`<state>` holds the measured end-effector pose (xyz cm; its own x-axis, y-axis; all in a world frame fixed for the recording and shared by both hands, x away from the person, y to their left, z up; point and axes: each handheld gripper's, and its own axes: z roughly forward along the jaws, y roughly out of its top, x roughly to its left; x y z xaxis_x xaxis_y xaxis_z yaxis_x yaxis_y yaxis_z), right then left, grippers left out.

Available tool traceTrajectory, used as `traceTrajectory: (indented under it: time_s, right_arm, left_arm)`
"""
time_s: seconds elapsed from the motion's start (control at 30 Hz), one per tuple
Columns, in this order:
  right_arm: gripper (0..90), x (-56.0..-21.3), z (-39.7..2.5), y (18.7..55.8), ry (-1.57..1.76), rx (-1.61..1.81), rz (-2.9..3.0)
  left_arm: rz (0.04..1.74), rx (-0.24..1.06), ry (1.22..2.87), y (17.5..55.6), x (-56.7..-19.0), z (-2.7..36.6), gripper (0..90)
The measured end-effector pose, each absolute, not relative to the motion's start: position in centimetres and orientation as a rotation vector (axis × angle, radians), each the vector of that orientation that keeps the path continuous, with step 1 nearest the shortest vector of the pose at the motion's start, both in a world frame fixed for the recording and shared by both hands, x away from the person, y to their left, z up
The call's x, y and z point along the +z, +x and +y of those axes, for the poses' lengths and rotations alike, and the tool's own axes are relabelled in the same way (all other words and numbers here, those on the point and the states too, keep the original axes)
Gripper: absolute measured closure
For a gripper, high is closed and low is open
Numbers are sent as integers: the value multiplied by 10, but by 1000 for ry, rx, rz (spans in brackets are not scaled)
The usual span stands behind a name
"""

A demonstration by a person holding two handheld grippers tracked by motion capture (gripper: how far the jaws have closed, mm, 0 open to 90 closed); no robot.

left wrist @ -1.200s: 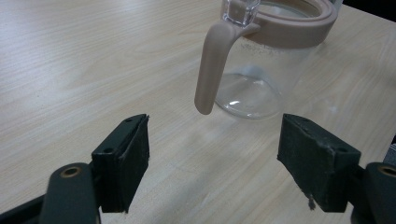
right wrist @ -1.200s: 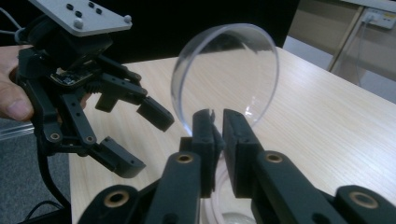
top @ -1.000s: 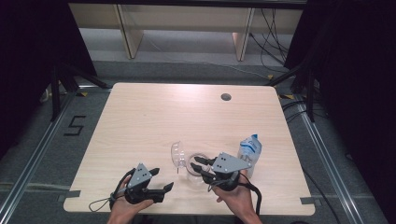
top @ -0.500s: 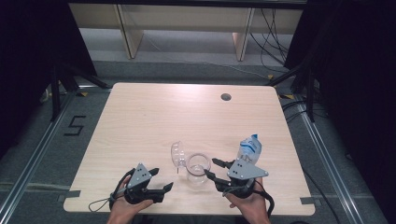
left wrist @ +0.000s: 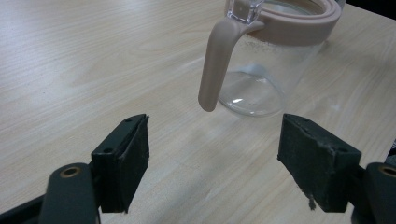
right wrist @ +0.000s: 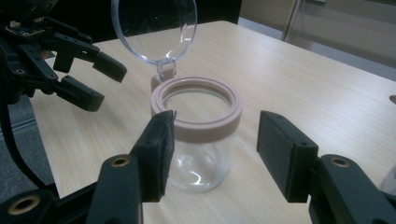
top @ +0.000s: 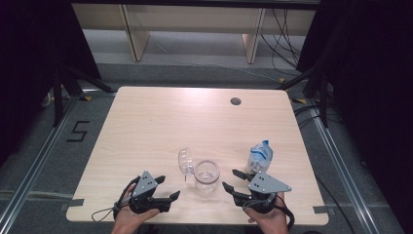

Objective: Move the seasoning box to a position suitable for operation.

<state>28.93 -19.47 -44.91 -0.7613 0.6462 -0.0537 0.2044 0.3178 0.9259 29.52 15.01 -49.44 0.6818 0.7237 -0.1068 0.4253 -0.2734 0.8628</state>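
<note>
A clear glass jar with a pink rim and its round clear lid flipped open stands near the front edge of the light wooden bench, between my grippers. My left gripper and my right gripper both have fingers apart, holding nothing. A clear plastic bottle lies just beyond my right gripper.

Your jar stands on the table near its front edge. Its open lid rises just left of the jar. The bottle lies right of the jar, slightly behind.
</note>
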Motion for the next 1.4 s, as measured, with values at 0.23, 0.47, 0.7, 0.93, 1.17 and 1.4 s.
traceTrajectory:
  time_s: [0.23,0.47,0.7,0.93,1.17,1.4]
  right_arm:
    - [443,-450,-206,281,779,1426,2160]
    - [434,-453,-219,274,818,1419,2124]
    - [431,-452,-233,267,883,1400,2106]
    - [419,-454,-249,264,925,1380,2060]
    - [404,-456,-261,265,995,1364,2023]
    - [337,-458,-270,270,1049,1315,1982]
  left_arm:
    - [911,372,1894,294,-495,150,245]
    - [916,381,1905,293,-495,151,244]
    - [913,375,1900,294,-495,151,243]
    - [909,372,1901,294,-496,150,243]
    - [913,370,1899,294,-496,150,241]
    - [905,378,1900,294,-496,150,241]
